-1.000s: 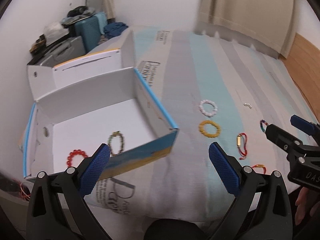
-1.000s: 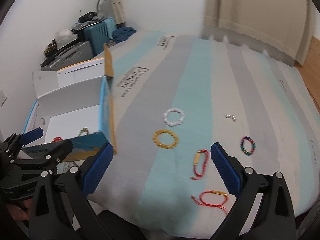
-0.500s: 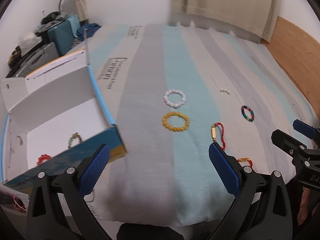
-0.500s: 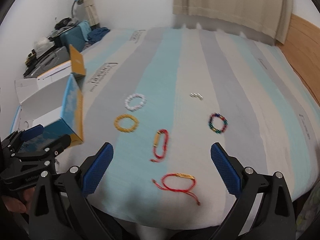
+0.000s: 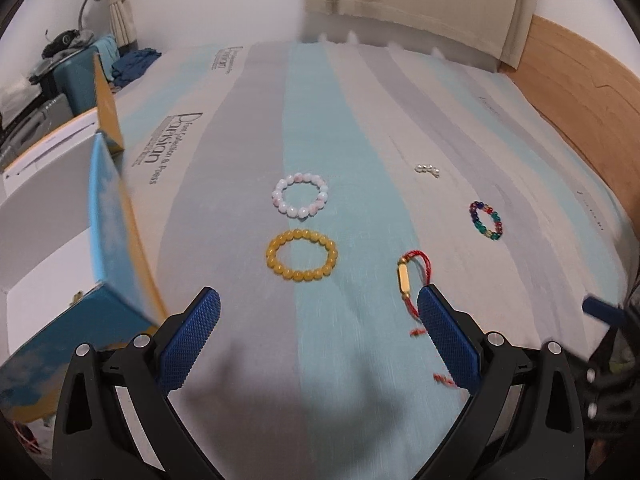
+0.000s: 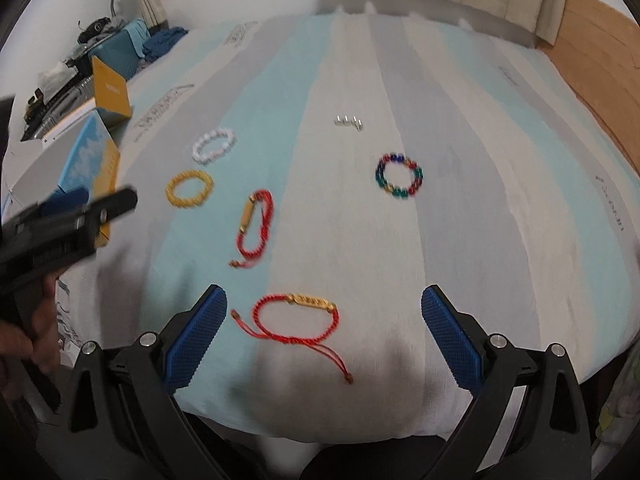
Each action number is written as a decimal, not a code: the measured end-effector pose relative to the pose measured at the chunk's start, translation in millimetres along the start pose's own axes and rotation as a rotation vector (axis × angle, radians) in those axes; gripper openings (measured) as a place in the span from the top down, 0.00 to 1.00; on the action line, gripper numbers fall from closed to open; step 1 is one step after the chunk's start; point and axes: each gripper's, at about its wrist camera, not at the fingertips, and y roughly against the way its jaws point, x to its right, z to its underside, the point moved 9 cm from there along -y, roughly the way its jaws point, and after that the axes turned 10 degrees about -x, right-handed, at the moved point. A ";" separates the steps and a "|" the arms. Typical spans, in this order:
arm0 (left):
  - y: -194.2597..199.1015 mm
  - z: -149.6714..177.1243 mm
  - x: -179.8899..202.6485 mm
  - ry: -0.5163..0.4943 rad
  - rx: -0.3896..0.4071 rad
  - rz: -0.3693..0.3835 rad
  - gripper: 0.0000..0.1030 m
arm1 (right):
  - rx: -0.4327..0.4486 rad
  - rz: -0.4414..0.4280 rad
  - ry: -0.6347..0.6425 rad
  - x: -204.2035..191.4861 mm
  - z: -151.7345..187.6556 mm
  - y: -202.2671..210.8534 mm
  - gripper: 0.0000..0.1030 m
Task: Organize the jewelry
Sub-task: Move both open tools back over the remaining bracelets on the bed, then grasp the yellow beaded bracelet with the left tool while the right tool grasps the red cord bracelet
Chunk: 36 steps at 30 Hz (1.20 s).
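Several bracelets lie on the striped bed cover: a yellow bead bracelet (image 5: 301, 255) (image 6: 189, 189), a white bead bracelet (image 5: 300, 199) (image 6: 213, 145), a multicolour bead bracelet (image 5: 485, 219) (image 6: 399, 176), a red cord bracelet with a gold tube (image 5: 412, 280) (image 6: 254, 224) and a second red cord bracelet with a gold bar (image 6: 298, 315). My left gripper (image 5: 320, 334) is open and empty, just short of the yellow bracelet. My right gripper (image 6: 325, 328) is open and empty, straddling the gold-bar bracelet. The open box (image 5: 108, 216) (image 6: 90, 160) stands at the left.
A small silver piece (image 5: 427, 169) (image 6: 348, 121) lies farther back on the cover. Suitcases and clutter (image 5: 60, 68) stand beyond the box at the left. A wooden board (image 5: 580, 80) runs along the right side. The bed's front edge is just below both grippers.
Both grippers have swung right, away from the box and toward the bracelets. The box has slid to the left edge of both views. Both stay open.
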 end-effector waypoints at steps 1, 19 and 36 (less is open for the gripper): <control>-7.8 -3.9 -0.6 0.003 -0.007 0.002 0.06 | -0.008 0.000 0.002 0.9 2.1 -4.8 0.09; -119.8 -30.5 -42.1 0.030 -0.075 -0.063 0.07 | -0.162 -0.023 0.001 5.5 25.6 -91.2 0.20; -124.5 -23.9 -57.4 0.060 -0.030 -0.133 0.47 | -0.109 -0.022 -0.013 6.7 24.4 -92.1 0.50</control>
